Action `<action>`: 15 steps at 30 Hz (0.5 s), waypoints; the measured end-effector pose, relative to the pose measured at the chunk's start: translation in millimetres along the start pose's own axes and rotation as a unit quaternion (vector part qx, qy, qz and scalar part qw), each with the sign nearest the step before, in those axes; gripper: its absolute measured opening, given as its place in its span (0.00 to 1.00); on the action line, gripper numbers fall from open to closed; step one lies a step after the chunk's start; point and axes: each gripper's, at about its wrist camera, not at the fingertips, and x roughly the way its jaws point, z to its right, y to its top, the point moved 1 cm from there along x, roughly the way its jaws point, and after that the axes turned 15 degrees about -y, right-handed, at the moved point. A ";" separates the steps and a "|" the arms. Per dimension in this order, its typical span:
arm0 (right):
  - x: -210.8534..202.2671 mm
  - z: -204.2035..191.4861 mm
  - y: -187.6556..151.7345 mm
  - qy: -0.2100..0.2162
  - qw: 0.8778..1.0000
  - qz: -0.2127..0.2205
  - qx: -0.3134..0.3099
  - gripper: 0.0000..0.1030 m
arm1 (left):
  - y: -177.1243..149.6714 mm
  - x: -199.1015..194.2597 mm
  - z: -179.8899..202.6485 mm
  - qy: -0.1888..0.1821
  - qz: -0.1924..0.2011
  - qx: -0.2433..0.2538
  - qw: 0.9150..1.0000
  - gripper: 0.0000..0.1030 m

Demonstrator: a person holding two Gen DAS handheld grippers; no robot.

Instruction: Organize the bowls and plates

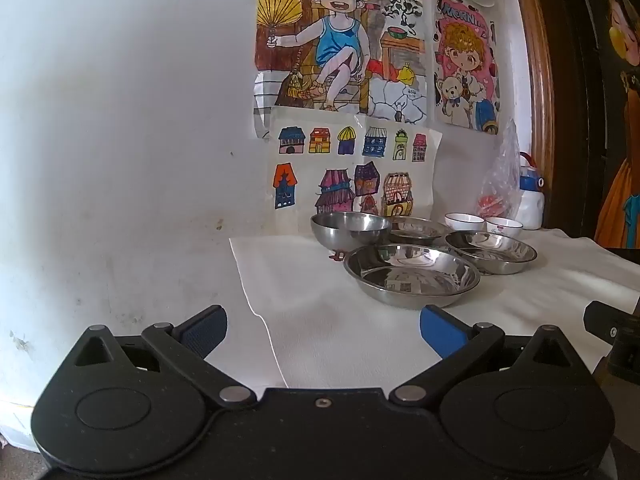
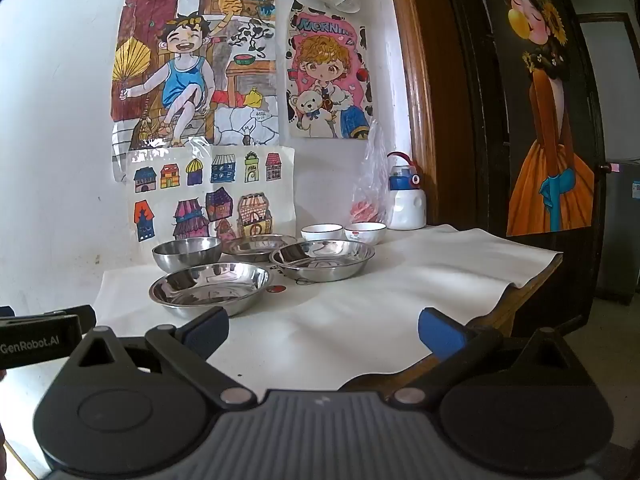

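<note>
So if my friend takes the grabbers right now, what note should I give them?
Left gripper: open, empty. Right gripper: open, empty. Both hover over the white cloth, short of the dishes.
Dishes: nearest steel plate, second steel plate, third steel plate behind, steel bowl on the left, two white bowls at the back.
Done: nothing stacked yet.
Left: probably stack plates together, bowls together.

- White wall (image 1: 120, 120) fills the left, scuffed lower down.
- Children's drawings (image 2: 196, 64) taped at upper centre.
- Wooden door frame (image 2: 416, 80) at right.
- White cloth (image 2: 400, 280) covers the table.
</note>
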 end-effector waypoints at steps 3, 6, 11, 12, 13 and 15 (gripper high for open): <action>-0.2 0.0 0.2 0.000 1.000 0.000 0.000 1.00 | 0.0 0.1 -0.1 0.000 -0.003 -0.001 1.000 0.99; -0.3 0.1 0.0 -0.001 1.000 -0.001 0.000 1.00 | 0.1 -0.2 -0.5 0.001 -0.002 0.000 1.000 0.99; -0.1 0.5 -0.6 -0.001 1.000 0.000 0.000 1.00 | -0.1 -0.1 0.1 -0.002 -0.003 0.002 1.000 0.99; -0.1 0.6 -0.7 0.000 1.000 -0.001 0.000 1.00 | 0.0 -0.1 -0.1 -0.003 -0.003 0.003 1.000 0.99; -0.2 0.6 -0.9 0.000 1.000 -0.001 0.000 1.00 | 0.1 -0.1 -0.4 -0.003 -0.003 0.003 1.000 0.99; -0.1 0.8 -1.0 0.000 1.000 -0.001 0.000 1.00 | 0.1 -0.1 -1.2 -0.002 -0.003 0.003 1.000 0.99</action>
